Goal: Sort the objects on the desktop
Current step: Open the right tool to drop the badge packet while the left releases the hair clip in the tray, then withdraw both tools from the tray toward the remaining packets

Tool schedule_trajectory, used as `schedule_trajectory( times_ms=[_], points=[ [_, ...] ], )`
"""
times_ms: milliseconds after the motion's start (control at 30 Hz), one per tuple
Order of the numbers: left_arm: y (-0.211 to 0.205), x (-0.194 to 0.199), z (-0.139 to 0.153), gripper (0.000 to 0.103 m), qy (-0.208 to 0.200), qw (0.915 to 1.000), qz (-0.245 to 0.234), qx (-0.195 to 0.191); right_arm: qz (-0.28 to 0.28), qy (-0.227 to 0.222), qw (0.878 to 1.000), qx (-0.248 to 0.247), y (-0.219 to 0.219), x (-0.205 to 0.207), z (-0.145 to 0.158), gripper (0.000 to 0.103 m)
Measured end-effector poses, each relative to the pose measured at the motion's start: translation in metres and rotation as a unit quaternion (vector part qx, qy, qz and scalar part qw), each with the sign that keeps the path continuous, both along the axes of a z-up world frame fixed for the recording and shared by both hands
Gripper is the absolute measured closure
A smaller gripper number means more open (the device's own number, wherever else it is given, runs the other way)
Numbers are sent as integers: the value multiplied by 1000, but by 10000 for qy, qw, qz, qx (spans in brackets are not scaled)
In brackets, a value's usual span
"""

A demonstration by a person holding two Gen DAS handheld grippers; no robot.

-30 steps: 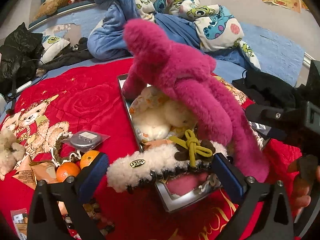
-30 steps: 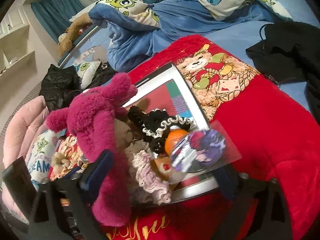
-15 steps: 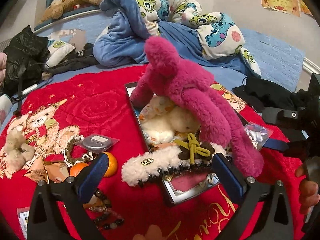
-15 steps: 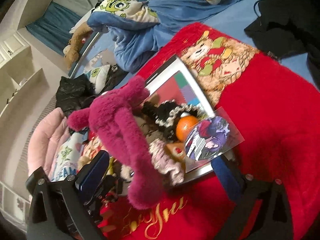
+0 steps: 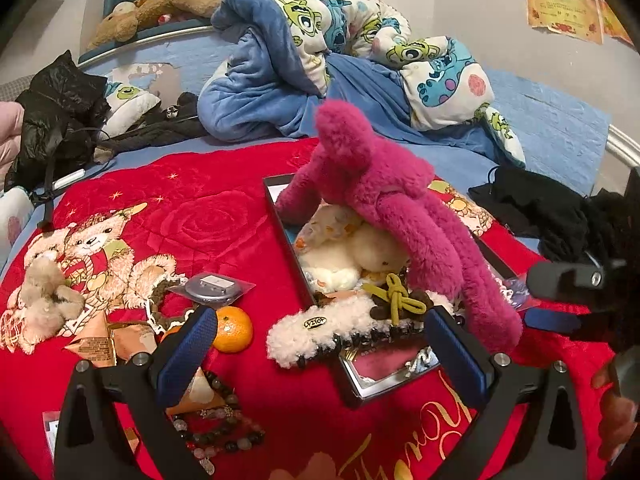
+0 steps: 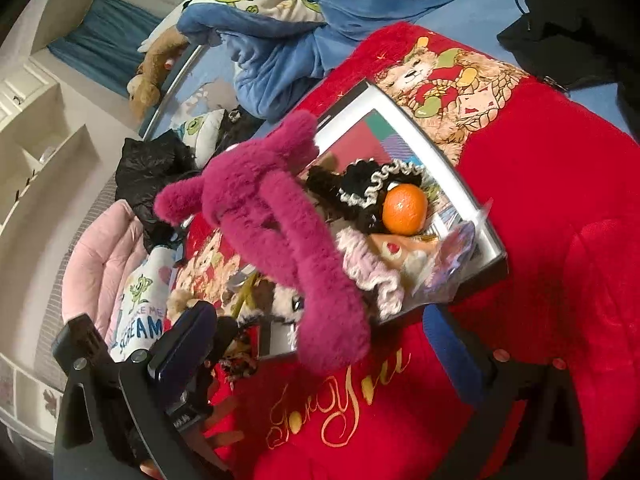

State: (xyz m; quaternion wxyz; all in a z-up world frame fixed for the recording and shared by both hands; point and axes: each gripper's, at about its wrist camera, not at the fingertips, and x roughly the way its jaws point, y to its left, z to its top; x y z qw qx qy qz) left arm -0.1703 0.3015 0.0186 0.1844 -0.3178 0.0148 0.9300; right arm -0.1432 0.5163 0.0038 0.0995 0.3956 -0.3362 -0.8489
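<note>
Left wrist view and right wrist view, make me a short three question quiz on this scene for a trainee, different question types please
1. True or false: the pink plush toy lies partly in the box.
2. Multiple choice: in the left wrist view, the tangerine on the red blanket lies A) inside the box, B) outside the box, beside the left gripper fingertip, C) on the blue quilt.
3. Fill in: the second tangerine sits ____ the box, next to the black frilly item.

Key: 1 true; 2 B; 3 inside. Both the left gripper and right gripper are open and hold nothing.
</note>
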Motion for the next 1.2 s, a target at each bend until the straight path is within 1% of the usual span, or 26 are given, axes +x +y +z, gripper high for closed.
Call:
schedule_trajectory(
  times_ms=[100, 267, 400, 533, 633, 733, 867, 1000, 1100, 1200],
  points=[
    [-5, 6, 3, 0, 23, 10000, 33, 80, -26, -22, 9999, 147, -3, 5, 2, 0],
    [-10, 16, 7, 0, 23, 9999, 54, 131, 0, 94, 9995, 297, -8, 20, 12, 0],
    [-16, 29, 19, 0, 194, 9997, 68, 93, -24, 235, 9987, 462, -13, 32, 25, 0],
    [-30, 38, 34, 0, 258, 9996, 81, 121, 100, 412, 9959, 798, -33, 40, 40, 0],
    [-44, 44, 43, 0, 346, 9992, 194, -40, 200, 428, 9948, 897, -53, 39, 47, 0],
    [-61, 49, 52, 0, 418, 9983, 348, -219, 324, 569, 9921, 1074, -75, 37, 55, 0],
    [-93, 54, 66, 0, 480, 9972, 564, -127, 401, 731, 9906, 1082, -94, 38, 65, 0],
    [-121, 61, 75, 0, 596, 9945, 819, -281, 462, 923, 9883, 1124, -111, 40, 72, 0],
    [-145, 63, 79, 0, 656, 9917, 1049, -337, 342, 1039, 9861, 1247, -123, 44, 76, 0],
    [-171, 68, 81, 0, 725, 9886, 1263, -389, 561, 1208, 9812, 1395, -141, 49, 75, 0]
  ],
)
